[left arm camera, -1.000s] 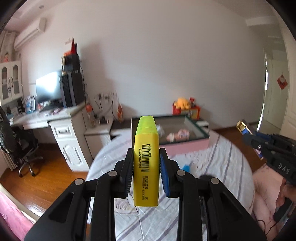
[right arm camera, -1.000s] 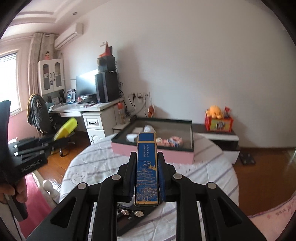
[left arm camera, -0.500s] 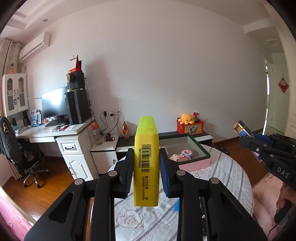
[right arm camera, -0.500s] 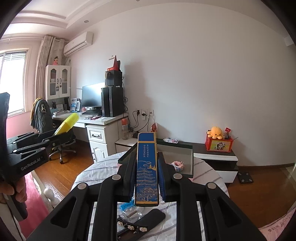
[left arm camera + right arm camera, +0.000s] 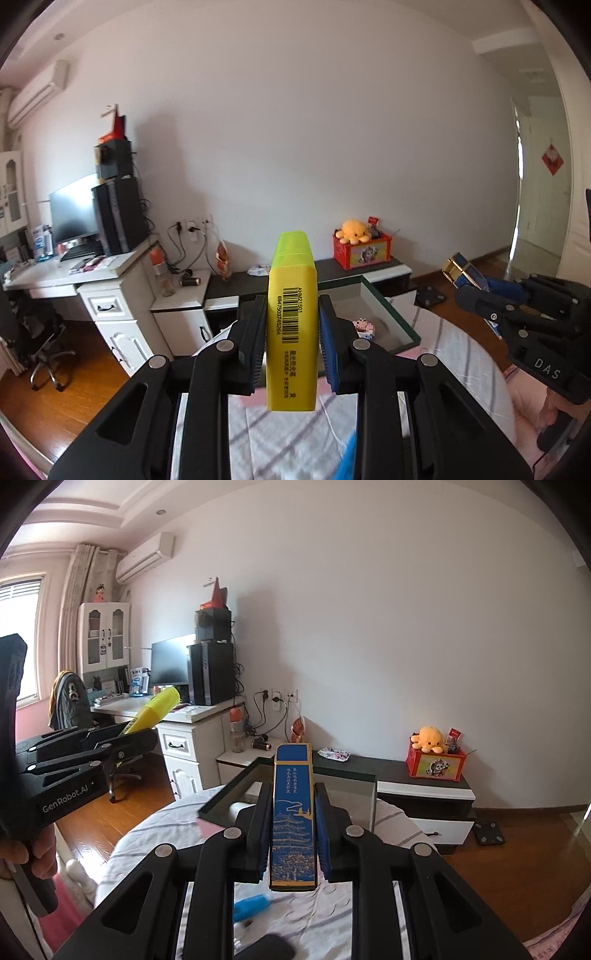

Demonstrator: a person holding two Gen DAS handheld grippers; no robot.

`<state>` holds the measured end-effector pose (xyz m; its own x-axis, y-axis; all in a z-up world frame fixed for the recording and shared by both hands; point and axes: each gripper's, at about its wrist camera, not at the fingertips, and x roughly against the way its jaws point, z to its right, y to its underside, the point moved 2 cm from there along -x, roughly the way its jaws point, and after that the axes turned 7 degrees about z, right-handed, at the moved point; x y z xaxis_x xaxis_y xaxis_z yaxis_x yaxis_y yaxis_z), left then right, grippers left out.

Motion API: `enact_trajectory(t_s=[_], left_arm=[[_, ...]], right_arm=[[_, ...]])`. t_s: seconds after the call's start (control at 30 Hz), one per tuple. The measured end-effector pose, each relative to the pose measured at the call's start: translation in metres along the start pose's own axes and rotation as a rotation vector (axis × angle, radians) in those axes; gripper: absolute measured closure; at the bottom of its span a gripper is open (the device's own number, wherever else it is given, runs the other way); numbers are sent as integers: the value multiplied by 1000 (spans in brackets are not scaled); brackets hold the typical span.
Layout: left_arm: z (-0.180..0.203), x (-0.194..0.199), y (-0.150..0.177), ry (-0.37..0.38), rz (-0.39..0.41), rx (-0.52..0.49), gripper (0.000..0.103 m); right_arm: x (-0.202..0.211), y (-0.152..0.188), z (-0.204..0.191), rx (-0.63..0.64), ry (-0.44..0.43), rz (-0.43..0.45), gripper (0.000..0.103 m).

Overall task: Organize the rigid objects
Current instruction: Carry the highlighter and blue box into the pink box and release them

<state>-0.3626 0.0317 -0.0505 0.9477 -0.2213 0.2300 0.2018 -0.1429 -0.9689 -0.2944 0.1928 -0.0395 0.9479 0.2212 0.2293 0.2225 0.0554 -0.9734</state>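
Yellow plastic fills the near view: the left gripper [image 5: 291,343] is closed on a highlighter [image 5: 291,332], pads pressing its flat sides low on the body so the capped end juts forward, clear for setting down. The right gripper [image 5: 292,830] is clamped on a slim blue box [image 5: 293,819] printed with gold buildings, held lengthwise along the fingers, likely to keep it from swinging. Both items are carried in the air above the striped cloth [image 5: 332,915], where a small blue object [image 5: 253,906] lies. Beyond sits the dark-rimmed tray [image 5: 391,314] on its pink base, holding small pink pieces; it is probably where both belong. Farther off stand a desk [image 5: 192,716] and an orange plush toy [image 5: 428,738].
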Motion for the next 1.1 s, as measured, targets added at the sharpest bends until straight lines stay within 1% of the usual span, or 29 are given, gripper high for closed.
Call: enact_trajectory(t_s=[0.13,0.2,0.23,0.3,0.37,0.43,0.57,0.67,0.87,0.9,0.97,1.0,1.03,1.07,1.1], left_arm=[[-1,-58,6,62,-72,16,77],[-1,-89,13,57,-119,14,77],[0,-99,16,56,-129,11,77],[-2,-130,25,76,-174,29,77],[-2,-155,37,94,-217,47,77],[-1,-172,50,89,-257,40,77],[1,-201,80,88,-329,45,77],[1,-212,93,71,-359,38,76],[5,-207,106,72,-366,42,75],[5,-204,107,63,-352,39,73],[4,-201,106,54,-337,36,62],[3,-198,106,47,-326,42,49],[3,-196,105,46,-318,42,41],[3,-193,103,43,-305,43,39],[2,-191,101,38,-297,41,34]], right_arm=[[-40,1,23,-11,-2,-43,82],[-64,5,34,-18,-3,-76,82],[-73,7,36,-16,-5,-90,82],[-98,14,44,-18,-7,-127,82],[-115,19,50,-22,-9,-153,82],[-136,28,56,-36,-14,-189,82],[-173,52,66,-54,-20,-264,82],[-185,64,69,-50,-23,-297,82],[-195,84,75,-79,-14,-326,82],[-196,86,75,-78,-12,-334,82],[-194,88,76,-75,-2,-332,82],[-193,88,77,-77,4,-328,82],[-193,88,78,-80,10,-324,82],[-191,88,78,-82,13,-319,82],[-192,88,77,-82,14,-318,82]])
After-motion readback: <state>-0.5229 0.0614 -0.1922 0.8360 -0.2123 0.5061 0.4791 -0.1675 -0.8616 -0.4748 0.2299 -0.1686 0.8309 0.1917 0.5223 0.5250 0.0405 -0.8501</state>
